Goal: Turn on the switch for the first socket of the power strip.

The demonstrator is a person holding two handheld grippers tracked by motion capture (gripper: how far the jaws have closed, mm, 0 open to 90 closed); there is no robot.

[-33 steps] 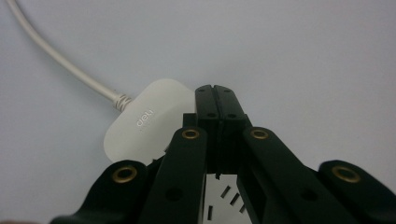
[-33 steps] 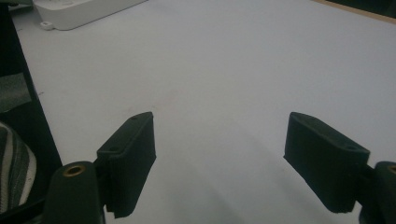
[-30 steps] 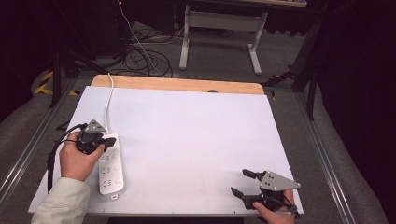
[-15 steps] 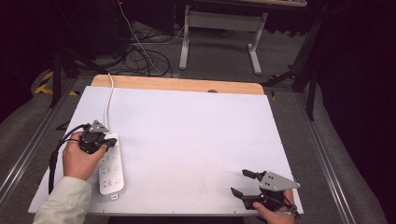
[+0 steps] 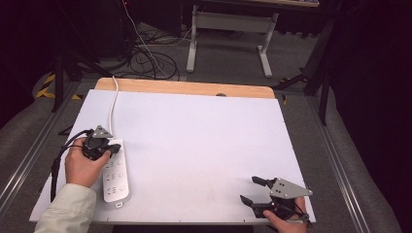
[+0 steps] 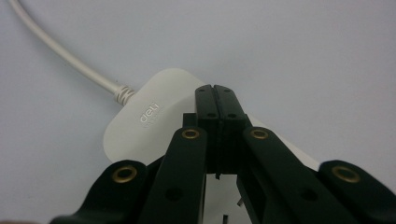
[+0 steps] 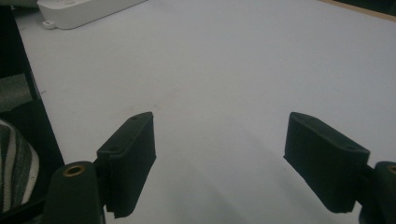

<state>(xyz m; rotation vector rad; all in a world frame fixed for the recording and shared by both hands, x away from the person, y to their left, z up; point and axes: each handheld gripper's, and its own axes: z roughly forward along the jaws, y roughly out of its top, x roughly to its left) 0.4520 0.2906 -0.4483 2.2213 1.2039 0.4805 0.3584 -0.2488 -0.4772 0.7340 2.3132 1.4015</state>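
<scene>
Table [image 5: 194, 145]: white top with a wooden strip along the far edge, and bare across its wide middle.

Power strip [image 5: 115, 170]: the one thing in play. It lies flat near the table's left edge, long side running toward the person, its white cord [image 5: 113, 104] trailing off over the far edge. No plug sits in any socket that I can make out.

Left tongs [image 5: 115, 147]: right over the far end of the power strip, the cord end. In the left gripper view the left tongs [image 6: 216, 100] are pressed together, pad against pad, nothing between them, with the tips poised above the strip's rounded end [image 6: 149, 112] beside the printed logo. Whether the tips rest on the casing or hang just above it I cannot tell.

Right tongs [image 5: 252, 190]: parked at the near right corner of the table, well apart from the strip. The right gripper view has the jaws spread wide, bare table between them and the strip far off at the top left [image 7: 84, 11].

Progress: early, by my reading. The left hand has got to the strip, and closed tips at that end suggest a press or nudge, perhaps on a switch, not a grasp. The strip looks undisturbed.

Left to do: the press or push itself; the right hand has no job yet.
</scene>
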